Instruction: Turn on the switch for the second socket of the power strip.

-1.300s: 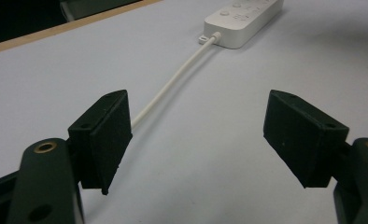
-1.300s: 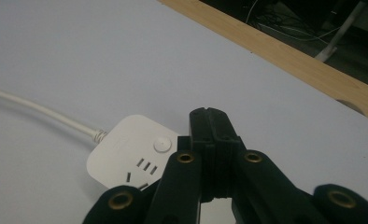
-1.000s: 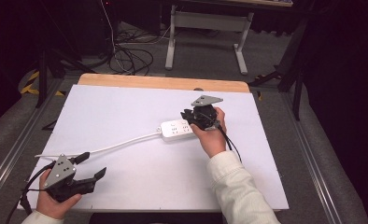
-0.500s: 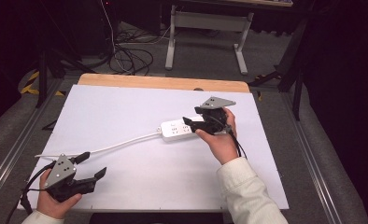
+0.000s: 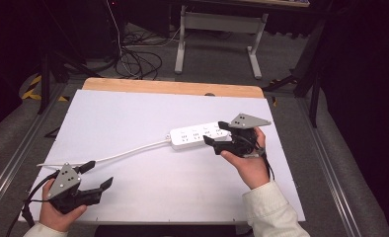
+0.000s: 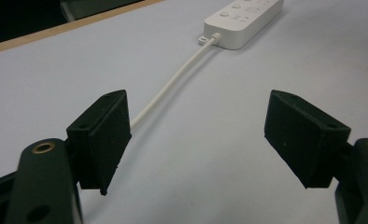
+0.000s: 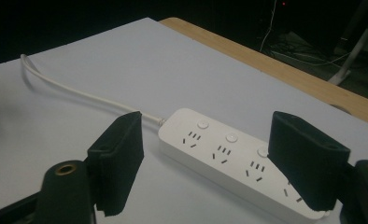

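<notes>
Right hand-held gripper (image 5: 216,133) withdrawn, jaws apart; left (image 5: 97,175) apart; white power strip (image 5: 198,135), 4 sockets.

Power strip on the table, a gripper at either side.
The power strip (image 5: 198,137) lies on the table (image 5: 133,113), right of centre; its cord (image 5: 128,153) trails left and toward the near edge. The right gripper (image 5: 217,134) sits at the strip's right end, jaws apart. The left gripper (image 5: 97,174) rests at the near left corner, well apart from the strip, just before the cord's end.
</notes>
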